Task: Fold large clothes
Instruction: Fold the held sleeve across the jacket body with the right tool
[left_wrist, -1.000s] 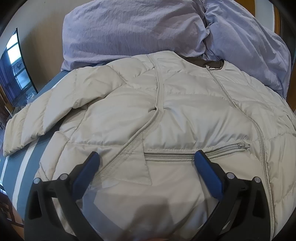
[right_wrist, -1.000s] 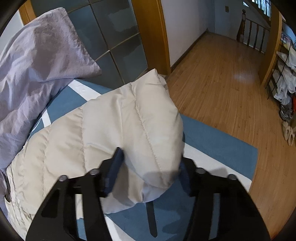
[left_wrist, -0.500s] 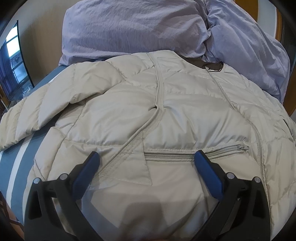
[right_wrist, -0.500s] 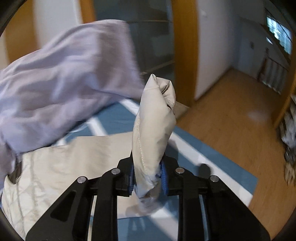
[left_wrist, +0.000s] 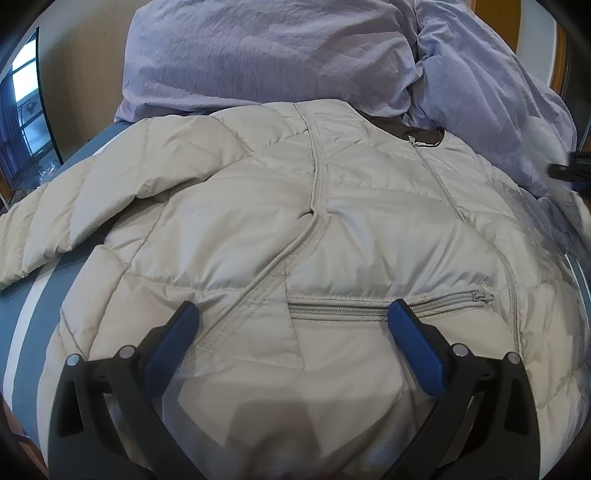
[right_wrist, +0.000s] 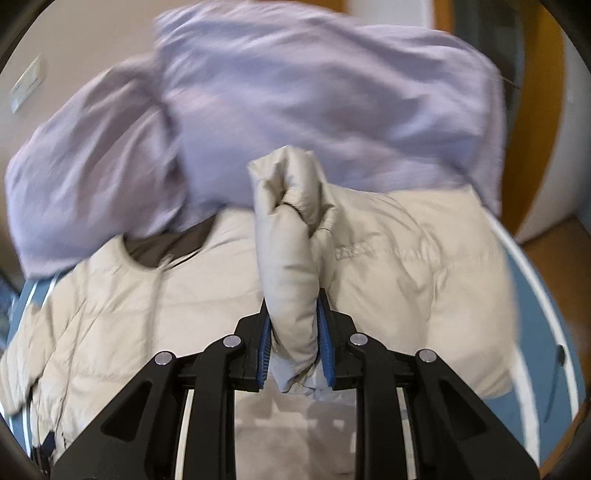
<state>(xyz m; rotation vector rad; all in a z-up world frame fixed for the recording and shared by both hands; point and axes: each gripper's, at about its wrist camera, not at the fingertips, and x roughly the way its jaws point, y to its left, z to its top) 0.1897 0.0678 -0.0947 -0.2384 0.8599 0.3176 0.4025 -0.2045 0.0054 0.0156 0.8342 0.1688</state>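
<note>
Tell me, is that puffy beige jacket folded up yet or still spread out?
Mostly spread: the jacket lies flat on the bed, one sleeve stretched sideways. The right claw grips the other sleeve, lifted over the body.

The left gripper (left_wrist: 291, 321) is hovering low with its jaws spread wide apart, the two blue pads (left_wrist: 415, 347) angled outward and nothing sitting between them. The black finger arms are fanning out from the bottom of its wrist view, both tips clear. The right gripper (right_wrist: 293, 332) is pinching tight, its blue ribbed pads (right_wrist: 263, 350) pressing in from either side on a bunched sleeve end (right_wrist: 290, 258) that is sticking up past the fingertips. In the left wrist view, the right gripper is showing only as a dark blur at the far right edge.
</note>
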